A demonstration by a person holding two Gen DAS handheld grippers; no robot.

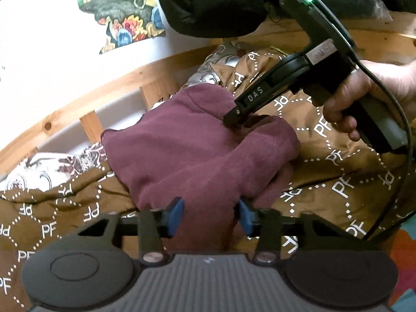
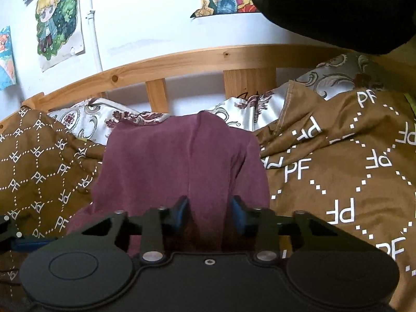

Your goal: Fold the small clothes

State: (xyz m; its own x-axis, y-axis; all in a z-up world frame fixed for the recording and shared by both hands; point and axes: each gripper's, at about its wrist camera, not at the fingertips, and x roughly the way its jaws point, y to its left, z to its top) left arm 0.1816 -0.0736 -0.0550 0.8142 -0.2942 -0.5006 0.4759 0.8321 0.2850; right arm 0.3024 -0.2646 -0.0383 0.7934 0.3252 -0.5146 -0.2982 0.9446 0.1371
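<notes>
A maroon garment (image 1: 187,150) lies bunched on a brown bedspread printed with white "PF" letters (image 1: 338,171). My left gripper (image 1: 211,214) has its blue pads on either side of a fold of the garment's near edge and is shut on it. My right gripper (image 1: 240,121) shows in the left wrist view with its tips pressed into the garment's far right side. In the right wrist view the garment (image 2: 176,161) runs between the right gripper's (image 2: 209,213) blue pads, which are shut on a fold. The cloth under both grippers is hidden.
A wooden bed rail (image 2: 197,57) with slats runs along the far side, against a white wall with posters (image 2: 57,20). A floral sheet (image 2: 124,119) shows beyond the bedspread (image 2: 351,171). A black sleeve (image 1: 213,2) hangs overhead. My hand (image 1: 364,98) holds the right gripper's handle.
</notes>
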